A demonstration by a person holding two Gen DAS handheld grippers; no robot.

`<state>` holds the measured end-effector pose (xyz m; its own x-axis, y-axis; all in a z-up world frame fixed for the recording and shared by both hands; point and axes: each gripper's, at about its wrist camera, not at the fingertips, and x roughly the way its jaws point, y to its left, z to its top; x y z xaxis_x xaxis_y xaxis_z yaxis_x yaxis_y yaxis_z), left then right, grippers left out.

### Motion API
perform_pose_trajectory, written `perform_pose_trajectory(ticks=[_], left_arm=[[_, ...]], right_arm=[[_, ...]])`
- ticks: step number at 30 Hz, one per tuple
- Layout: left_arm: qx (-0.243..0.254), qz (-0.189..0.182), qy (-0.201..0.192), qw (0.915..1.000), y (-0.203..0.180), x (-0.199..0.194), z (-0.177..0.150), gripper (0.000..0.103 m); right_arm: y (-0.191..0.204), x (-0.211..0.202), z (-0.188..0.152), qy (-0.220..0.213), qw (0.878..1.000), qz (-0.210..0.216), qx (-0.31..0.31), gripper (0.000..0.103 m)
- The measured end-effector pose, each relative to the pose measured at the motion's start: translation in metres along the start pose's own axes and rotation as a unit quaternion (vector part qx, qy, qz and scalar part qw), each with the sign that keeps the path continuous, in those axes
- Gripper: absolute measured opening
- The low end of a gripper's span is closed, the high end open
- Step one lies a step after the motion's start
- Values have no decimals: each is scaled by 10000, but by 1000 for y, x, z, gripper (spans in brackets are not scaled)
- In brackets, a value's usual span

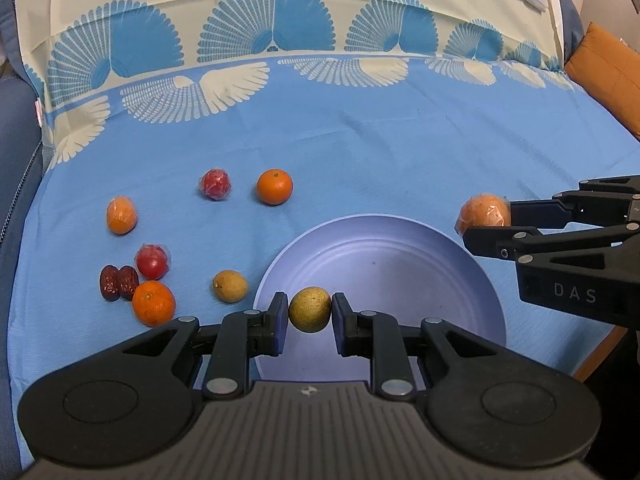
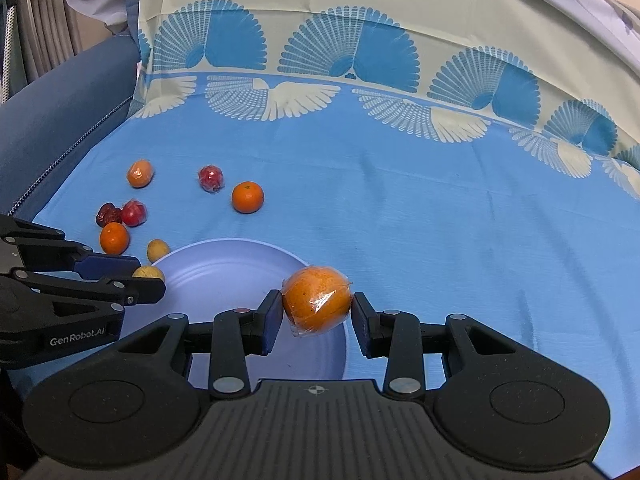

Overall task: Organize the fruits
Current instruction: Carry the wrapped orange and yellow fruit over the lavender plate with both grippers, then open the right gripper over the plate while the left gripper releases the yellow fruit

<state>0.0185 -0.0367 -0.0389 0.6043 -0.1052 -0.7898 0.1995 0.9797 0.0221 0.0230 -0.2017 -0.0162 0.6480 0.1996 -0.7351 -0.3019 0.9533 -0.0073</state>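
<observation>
The left gripper (image 1: 310, 310) has its jaws clamped on a small, speckled tan longan (image 1: 309, 309) above the near-left rim of the pale lavender plate (image 1: 400, 264). The right gripper (image 2: 316, 306) pinches a plastic-wrapped orange (image 2: 318, 302) over the plate's right edge. The other fruits lie left on the blue cloth (image 1: 360, 152).

Bowl (image 1: 460, 272) inside: bare, open from above.
Left of bowl: scattered fruit (image 1: 154, 303) crowds the blue cloth (image 1: 380, 152).
Beyond bowl: open cloth.
</observation>
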Motion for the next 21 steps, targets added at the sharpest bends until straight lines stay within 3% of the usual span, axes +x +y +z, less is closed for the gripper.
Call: perform_pose_trajectory(ticks=[18, 21], left_arm=[[53, -241, 75, 9997, -2, 2, -2, 26], [88, -213, 147, 9996, -4, 4, -3, 36]], right_arm=[[-2, 0, 0, -15, 10000, 57, -28, 40], [-2, -1, 1, -28, 10000, 69, -38, 43]])
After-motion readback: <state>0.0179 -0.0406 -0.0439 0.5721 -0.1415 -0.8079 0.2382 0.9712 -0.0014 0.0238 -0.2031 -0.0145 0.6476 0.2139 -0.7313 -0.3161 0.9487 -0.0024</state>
